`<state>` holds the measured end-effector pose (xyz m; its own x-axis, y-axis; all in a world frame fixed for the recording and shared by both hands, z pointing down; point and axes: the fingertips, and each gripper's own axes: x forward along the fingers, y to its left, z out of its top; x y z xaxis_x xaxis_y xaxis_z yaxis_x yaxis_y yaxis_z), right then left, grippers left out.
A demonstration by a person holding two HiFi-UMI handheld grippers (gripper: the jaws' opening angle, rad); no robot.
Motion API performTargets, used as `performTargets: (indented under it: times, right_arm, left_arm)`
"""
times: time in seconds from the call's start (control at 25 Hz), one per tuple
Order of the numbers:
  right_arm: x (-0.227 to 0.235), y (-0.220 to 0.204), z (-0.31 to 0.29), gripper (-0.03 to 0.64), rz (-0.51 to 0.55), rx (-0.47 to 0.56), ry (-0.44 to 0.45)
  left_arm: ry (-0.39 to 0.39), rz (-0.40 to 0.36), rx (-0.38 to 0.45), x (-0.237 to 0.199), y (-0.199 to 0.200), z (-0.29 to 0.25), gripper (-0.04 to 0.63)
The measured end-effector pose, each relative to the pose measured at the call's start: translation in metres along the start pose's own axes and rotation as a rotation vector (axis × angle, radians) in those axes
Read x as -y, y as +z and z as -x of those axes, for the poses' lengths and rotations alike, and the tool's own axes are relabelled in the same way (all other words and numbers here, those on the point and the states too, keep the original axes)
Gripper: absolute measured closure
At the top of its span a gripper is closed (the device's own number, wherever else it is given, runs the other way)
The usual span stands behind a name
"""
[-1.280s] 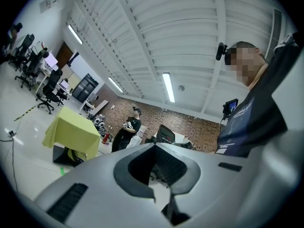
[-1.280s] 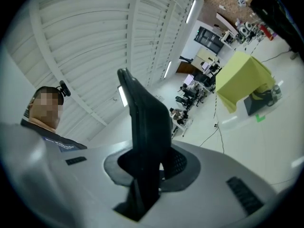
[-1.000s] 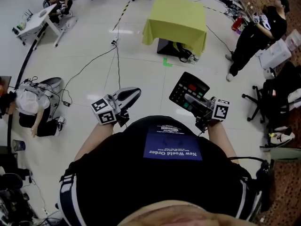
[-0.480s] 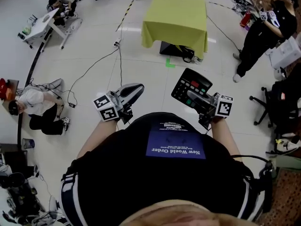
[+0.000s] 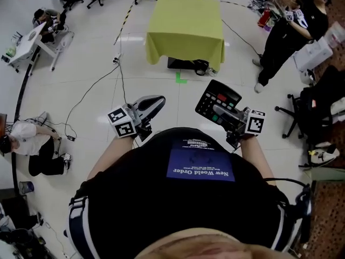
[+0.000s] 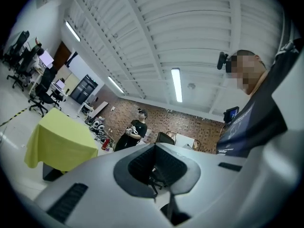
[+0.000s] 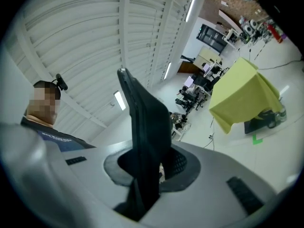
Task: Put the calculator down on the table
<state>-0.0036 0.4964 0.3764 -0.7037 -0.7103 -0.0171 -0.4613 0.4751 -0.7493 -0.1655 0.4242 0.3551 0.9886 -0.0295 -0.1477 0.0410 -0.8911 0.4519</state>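
- My right gripper (image 5: 222,114) is clamped on the calculator (image 5: 218,98), which stands edge-up between the jaws and sticks out past their tips.
- My left gripper (image 5: 153,103), alongside, has its jaws pressed together on nothing.
- The table (image 5: 186,23), under a yellow cloth, stands well ahead of both grippers.

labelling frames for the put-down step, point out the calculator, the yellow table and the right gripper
calculator (image 5: 221,95), head view, its upper face
yellow table (image 5: 186,20), head view, cloth top
right gripper (image 5: 217,113), head view, jaw tips on the calculator
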Motion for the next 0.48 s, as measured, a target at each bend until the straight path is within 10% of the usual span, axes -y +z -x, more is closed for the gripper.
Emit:
performTargets:
  times: [0.48]
  right_arm:
    - [0.027, 0.065, -0.166, 0.555, 0.008, 0.059, 0.004]
  left_arm:
    - [-0.043, -0.032, -0.026, -0.145, 0.090, 0.068, 0.589]
